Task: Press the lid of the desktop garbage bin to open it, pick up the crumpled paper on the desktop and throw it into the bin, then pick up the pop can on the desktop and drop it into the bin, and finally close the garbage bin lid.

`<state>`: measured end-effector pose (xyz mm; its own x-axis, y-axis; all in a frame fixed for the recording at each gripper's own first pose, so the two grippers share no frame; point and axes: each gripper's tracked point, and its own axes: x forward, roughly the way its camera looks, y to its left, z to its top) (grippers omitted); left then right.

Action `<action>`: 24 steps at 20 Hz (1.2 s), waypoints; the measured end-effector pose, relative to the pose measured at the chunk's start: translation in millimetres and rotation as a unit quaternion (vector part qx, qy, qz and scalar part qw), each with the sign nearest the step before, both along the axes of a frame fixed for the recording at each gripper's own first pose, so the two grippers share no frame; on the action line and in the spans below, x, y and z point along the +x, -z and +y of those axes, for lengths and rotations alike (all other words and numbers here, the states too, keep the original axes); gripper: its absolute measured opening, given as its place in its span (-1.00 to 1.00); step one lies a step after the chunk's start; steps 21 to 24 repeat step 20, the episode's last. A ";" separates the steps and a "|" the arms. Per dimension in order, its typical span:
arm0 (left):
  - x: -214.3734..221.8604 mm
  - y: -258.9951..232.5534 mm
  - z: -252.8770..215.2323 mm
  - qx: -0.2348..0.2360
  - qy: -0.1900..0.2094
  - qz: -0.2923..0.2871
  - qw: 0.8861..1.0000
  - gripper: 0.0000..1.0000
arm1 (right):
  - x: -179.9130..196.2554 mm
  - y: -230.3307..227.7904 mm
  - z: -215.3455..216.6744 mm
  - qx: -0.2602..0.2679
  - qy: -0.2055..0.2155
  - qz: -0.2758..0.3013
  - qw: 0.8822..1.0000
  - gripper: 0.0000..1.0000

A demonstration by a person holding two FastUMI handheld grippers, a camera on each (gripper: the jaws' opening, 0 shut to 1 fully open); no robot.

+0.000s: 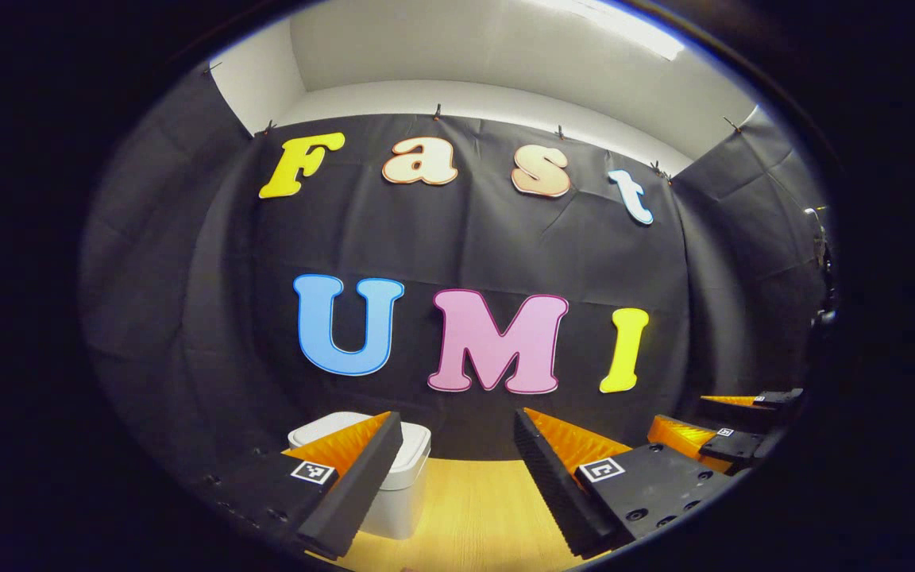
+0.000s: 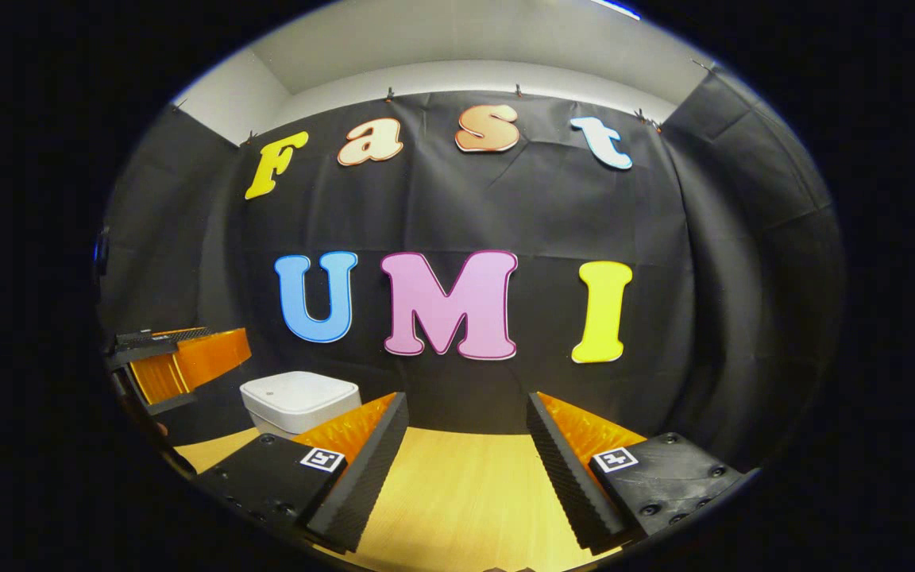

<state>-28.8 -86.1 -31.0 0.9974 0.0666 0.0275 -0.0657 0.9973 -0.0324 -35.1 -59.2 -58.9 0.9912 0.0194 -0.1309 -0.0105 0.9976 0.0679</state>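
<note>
White and closed, the garbage bin (image 1: 394, 485) sits on the wooden table (image 1: 473, 516) at the lower left of both views, partly behind a finger. The left gripper (image 1: 457, 477) and the right gripper (image 2: 467, 469) both have wide-open jaws, holding nothing.

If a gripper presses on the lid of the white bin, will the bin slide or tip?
The white bin looks like light plastic on a smooth wooden table, so it may slide a little. Its squat, broad shape probably resists tipping. The lid looks flat and closed, so pressing straight down seems safest.
</note>
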 end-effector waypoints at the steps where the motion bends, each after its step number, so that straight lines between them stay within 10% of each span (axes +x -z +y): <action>1: -1.2 2.2 5.4 0.000 -0.003 0.005 1.000 0.91 | 2.1 -4.8 2.9 -0.008 0.001 -0.008 1.000 0.94; 24: -32.6 23.6 67.5 0.038 0.026 -0.013 0.999 0.91 | -35.1 -19.0 72.7 -0.041 -0.001 -0.011 0.999 0.94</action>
